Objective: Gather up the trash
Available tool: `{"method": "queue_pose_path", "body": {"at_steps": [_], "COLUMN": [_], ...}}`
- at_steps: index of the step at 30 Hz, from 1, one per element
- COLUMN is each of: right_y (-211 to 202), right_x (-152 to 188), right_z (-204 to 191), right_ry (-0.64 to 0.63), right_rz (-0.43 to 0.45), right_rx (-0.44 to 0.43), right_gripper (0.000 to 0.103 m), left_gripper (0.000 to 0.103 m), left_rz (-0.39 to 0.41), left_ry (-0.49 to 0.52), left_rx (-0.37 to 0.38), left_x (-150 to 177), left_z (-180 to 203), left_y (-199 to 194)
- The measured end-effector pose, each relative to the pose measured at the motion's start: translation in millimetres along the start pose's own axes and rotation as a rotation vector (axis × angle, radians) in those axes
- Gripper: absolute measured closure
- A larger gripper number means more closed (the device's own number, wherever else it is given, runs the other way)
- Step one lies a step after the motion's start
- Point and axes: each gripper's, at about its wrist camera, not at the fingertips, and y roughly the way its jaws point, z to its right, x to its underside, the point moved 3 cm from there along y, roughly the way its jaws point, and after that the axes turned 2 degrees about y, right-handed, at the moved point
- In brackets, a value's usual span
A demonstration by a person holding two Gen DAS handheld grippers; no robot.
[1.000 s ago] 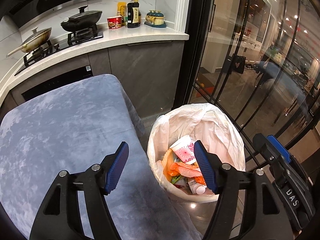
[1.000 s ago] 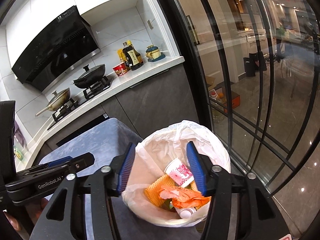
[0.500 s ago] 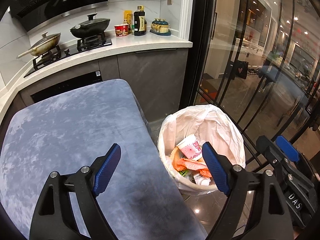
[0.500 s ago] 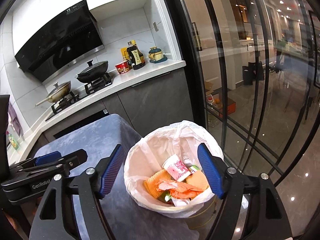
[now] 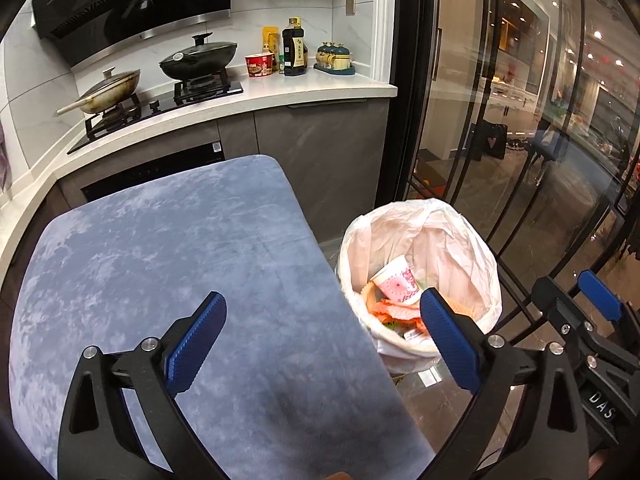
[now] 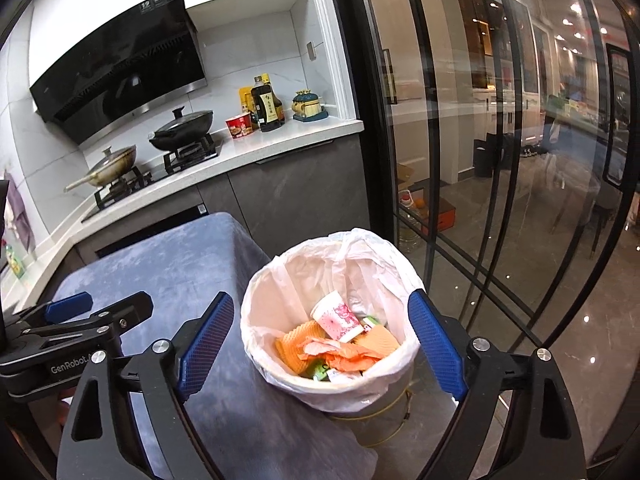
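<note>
A bin lined with a white bag [image 5: 452, 236] [image 6: 360, 256] stands on the floor beside the table. It holds a pink paper cup [image 5: 396, 282] [image 6: 338, 318], orange wrappers [image 6: 348, 354] and other trash. My left gripper [image 5: 324, 336] is open and empty, above the blue table edge, with its right finger over the bin rim. My right gripper [image 6: 320, 338] is open and empty, its jaws spread wide above the bin. The right gripper shows at the right of the left wrist view [image 5: 592, 320]; the left gripper shows at the left of the right wrist view [image 6: 80, 320].
A table with a blue-grey cloth [image 5: 160, 260] [image 6: 168, 264] lies left of the bin. Behind it a white counter [image 5: 280, 88] carries a stove with two pans, a red cup, bottles and jars. Glass doors with black frames [image 6: 500, 160] stand to the right.
Both grippers have pulled back and up from the bin and their jaws have opened wider. The trash in the bin has not moved.
</note>
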Motion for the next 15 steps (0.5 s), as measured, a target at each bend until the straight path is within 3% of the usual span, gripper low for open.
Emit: {"method": "queue_pose_path", "body": {"at_steps": [2,15], "right_y": [-3.1,-16.6], "right_x": [2.4,20.7], "right_z": [-0.9,5.1], "right_ry": [-0.012,-0.039], "right_rz": [-0.005,-0.057], "right_rx": [0.000,0.025], "right_gripper": [0.007,0.007], "left_gripper": [0.009,0.008], "left_rz": [-0.002,-0.013], "left_ry": [0.007,0.030], "left_rx": [-0.005,-0.015], "left_x": [5.2,27.0], "left_z": [-0.2,4.2], "left_y": [-2.3,-14.7]}}
